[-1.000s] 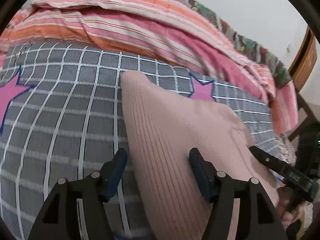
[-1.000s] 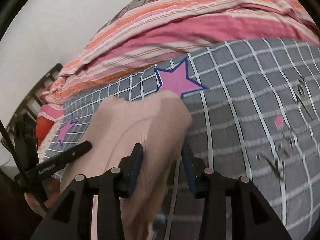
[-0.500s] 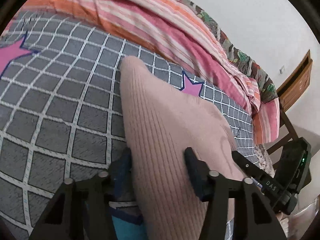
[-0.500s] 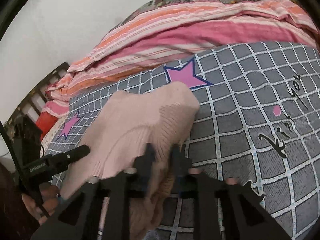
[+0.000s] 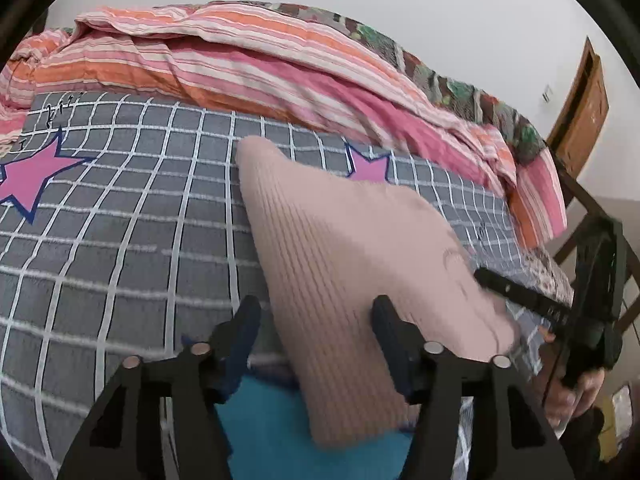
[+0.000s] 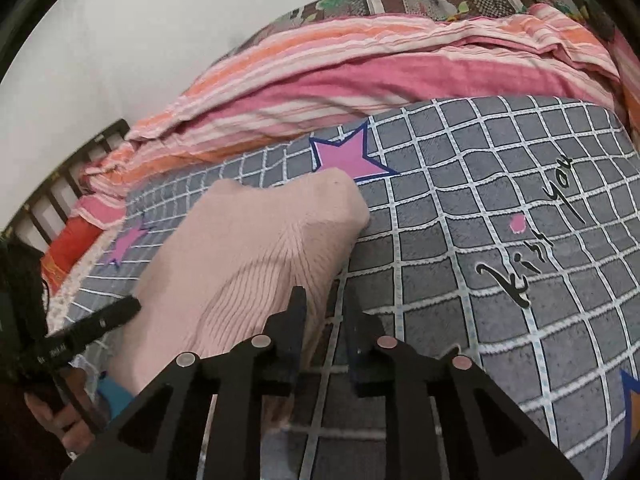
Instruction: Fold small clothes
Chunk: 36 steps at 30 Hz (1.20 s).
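Observation:
A pale pink ribbed knit garment (image 5: 352, 256) lies folded on the grey checked bedsheet (image 5: 120, 240); it also shows in the right wrist view (image 6: 248, 264). My left gripper (image 5: 316, 324) is open, its fingers either side of the garment's near left edge. My right gripper (image 6: 326, 316) is open by a narrow gap, just right of the garment's near right edge, with bare sheet between its fingers. A teal cloth (image 5: 272, 432) shows under the garment's near end.
A pink and orange striped quilt (image 5: 240, 60) is bunched along the far side of the bed. Pink stars (image 6: 348, 156) and black lettering (image 6: 532, 240) mark the sheet. A wooden door (image 5: 580, 108) stands at the right, and a dark bed rail (image 6: 60, 196) at the left.
Both grippers were closed on the garment's near edges half a second ago. Both have opened, let it go and pulled back a little; the garment lies on the sheet.

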{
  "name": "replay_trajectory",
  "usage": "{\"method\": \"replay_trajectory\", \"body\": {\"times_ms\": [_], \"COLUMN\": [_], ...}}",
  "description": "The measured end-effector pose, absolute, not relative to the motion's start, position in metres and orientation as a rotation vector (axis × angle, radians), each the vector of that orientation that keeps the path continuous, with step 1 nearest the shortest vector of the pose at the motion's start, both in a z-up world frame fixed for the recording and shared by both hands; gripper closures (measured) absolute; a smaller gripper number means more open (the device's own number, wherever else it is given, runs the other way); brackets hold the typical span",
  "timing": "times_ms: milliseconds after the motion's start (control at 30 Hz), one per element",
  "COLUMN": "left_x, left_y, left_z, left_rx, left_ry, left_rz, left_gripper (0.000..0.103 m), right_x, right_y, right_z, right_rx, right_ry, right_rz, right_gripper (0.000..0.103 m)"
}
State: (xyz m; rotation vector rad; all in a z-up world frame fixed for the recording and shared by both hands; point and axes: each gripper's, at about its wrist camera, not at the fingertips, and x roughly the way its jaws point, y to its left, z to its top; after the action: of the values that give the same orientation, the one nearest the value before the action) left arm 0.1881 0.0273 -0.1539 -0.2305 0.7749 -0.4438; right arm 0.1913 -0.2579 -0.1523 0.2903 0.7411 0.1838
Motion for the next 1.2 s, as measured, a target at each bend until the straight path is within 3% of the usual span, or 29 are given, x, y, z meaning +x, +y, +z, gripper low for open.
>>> {"method": "replay_trajectory", "body": {"times_ms": [233,300,367,433,533,600,667,767,1200], "left_x": [0.167,0.167,0.168,0.167,0.167,0.167,0.17,0.172,0.16], "left_y": [0.02,0.019,0.017,0.017,0.015,0.013,0.01,0.006,0.001], "left_z": [-0.161,-0.16,-0.158,-0.155,-0.154,-0.151,-0.149,-0.148,-0.126], "left_rx": [-0.209,-0.203,-0.177,-0.163,-0.153,-0.126,-0.112,-0.096,-0.092], "left_ry": [0.775,0.751,0.745,0.734,0.735,0.731,0.738,0.758,0.836], "left_rz": [-0.441,-0.433,-0.424,-0.427,-0.412,-0.363,-0.338,-0.29,-0.193], "left_gripper": [0.045,0.071,0.074,0.074,0.064,0.045,0.043,0.037,0.034], "right_x": [0.174,0.173,0.175,0.172,0.173,0.173,0.171,0.165,0.159], "right_y": [-0.251,-0.24,-0.231,-0.233,-0.239,-0.237,-0.232,-0.232,-0.223], "right_z": [-0.155,-0.159,-0.163,-0.161,-0.165,-0.167,-0.162,-0.155,-0.133], "right_rx": [0.366,0.343,0.284,0.246,0.24,0.24,0.205,0.191,0.161], "right_ry": [0.763,0.771,0.769,0.734,0.76,0.77,0.769,0.761,0.86], "right_rz": [0.291,0.291,0.264,0.221,0.199,0.185,0.159,0.122,0.06], "right_gripper": [0.08,0.084,0.097,0.098,0.099,0.096,0.09,0.07,0.066]}}
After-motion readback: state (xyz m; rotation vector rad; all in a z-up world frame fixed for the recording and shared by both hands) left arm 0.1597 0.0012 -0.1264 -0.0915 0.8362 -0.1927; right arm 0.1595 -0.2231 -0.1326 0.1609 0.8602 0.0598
